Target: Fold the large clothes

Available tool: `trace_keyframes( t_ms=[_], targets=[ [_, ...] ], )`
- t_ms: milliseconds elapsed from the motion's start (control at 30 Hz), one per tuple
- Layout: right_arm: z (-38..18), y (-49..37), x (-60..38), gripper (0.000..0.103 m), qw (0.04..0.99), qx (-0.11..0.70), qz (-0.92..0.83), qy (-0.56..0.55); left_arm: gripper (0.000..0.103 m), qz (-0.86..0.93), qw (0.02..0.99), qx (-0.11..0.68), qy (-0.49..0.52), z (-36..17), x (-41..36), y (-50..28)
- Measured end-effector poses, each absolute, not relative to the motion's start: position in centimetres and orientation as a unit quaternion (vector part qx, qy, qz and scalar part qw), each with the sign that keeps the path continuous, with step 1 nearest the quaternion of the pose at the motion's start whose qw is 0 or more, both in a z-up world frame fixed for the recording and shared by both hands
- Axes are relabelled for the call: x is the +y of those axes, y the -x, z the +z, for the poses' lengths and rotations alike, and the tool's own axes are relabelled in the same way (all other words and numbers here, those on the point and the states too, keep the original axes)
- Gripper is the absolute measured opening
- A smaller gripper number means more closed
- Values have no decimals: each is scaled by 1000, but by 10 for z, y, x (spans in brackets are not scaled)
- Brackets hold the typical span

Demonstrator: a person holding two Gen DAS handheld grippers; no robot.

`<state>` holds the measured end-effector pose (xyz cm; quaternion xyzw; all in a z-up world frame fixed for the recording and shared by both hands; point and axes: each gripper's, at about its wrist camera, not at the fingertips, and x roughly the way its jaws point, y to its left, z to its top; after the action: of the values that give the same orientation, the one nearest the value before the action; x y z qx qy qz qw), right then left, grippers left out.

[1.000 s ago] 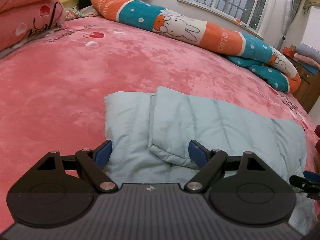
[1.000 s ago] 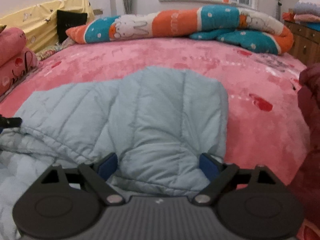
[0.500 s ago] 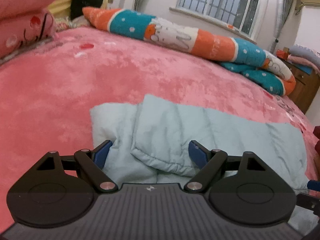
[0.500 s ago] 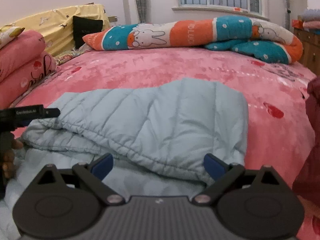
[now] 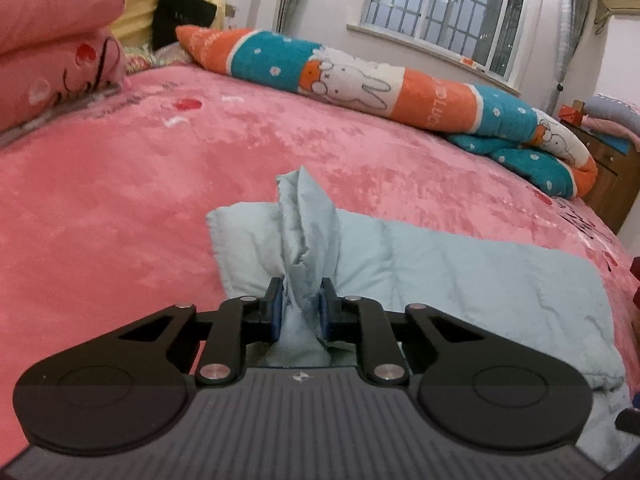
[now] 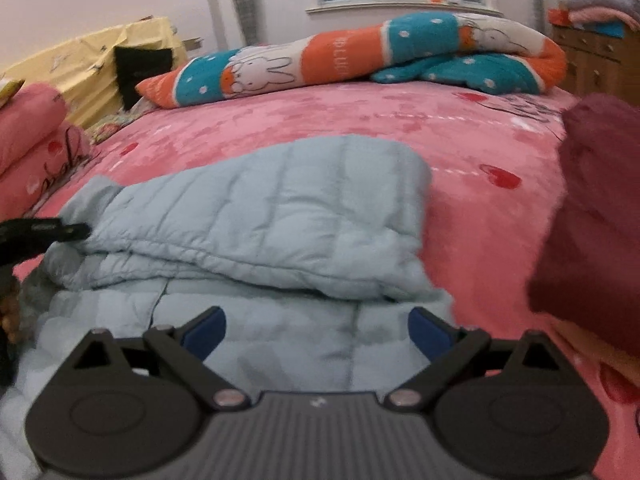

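Quilted jacket (image 5: pixel 460 264): pale blue, partly folded, lying on the pink bedspread (image 5: pixel 120 208) near its front edge.
Left gripper (image 5: pixel 301 307): jaws closing on a bunched ridge of the jacket's edge.
Right gripper (image 6: pixel 318 330): fingers spread, over the near layer, gripping nothing.
Doing it well: pinch both layers at matching corners (the right side has none yet), then lift evenly.
Change: a second ago the left jaws stood wide and the fabric lay flat.

Pale blue quilted jacket (image 5: pixel 460 264), folded, on bed, edge bunched upward

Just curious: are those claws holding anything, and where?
The left gripper is closing on the near edge of the pale blue quilted jacket. The right gripper holds nothing.
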<state>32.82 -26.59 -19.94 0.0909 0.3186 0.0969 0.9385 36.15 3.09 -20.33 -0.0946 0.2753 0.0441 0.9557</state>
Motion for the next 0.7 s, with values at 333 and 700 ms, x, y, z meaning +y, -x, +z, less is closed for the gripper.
trace_keyframes(
  t_ms=[333,700],
  targets=[
    [-183,-288,-294,98,939,307,74,-136,17,66,946,307,86,-208,46,-312],
    [-184,-243,-323,100,916,340,66,-204,76,50,951,295,73,-197,46,-265]
  ],
)
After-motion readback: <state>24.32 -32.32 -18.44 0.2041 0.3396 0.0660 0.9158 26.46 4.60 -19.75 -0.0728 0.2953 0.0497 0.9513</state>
